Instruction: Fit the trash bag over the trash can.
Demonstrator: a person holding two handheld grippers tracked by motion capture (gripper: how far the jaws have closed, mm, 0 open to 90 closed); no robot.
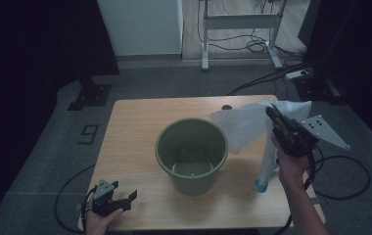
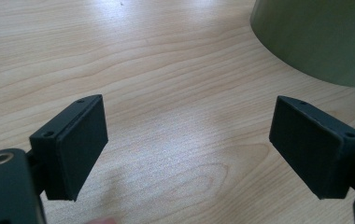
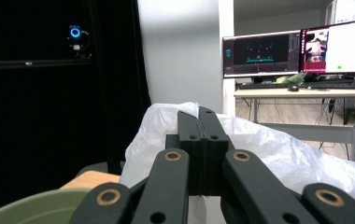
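Your right gripper [image 1: 273, 113] pinches the white plastic bag [image 1: 245, 125], holding it raised above the table [image 1: 135, 122] just right of the green bucket [image 1: 192, 155]. Your left gripper [image 1: 120, 199] rests at the table's near left corner, jaws spread with nothing between them.

Dim and underexposed from the high view, with both side edges lost in near black and only the wooden table [image 1: 140, 147] and pale floor strip at the top lit. Soft, grainy detail throughout; faint shadow under the green bucket [image 1: 192, 155]. Much brighter along the left gripper view: broad white glare on the tabletop [image 2: 166, 70] towards the top, soft shadows beneath the black pads [image 2: 80, 144], sharp grain nearby, the bucket wall [image 2: 320, 37] slightly blurred. Strongly contrasted in the right gripper view: black left half, glowing monitors [image 3: 299, 49] partly blown out, near linkage out of focus, white plastic bag [image 3: 278, 149] evenly lit.
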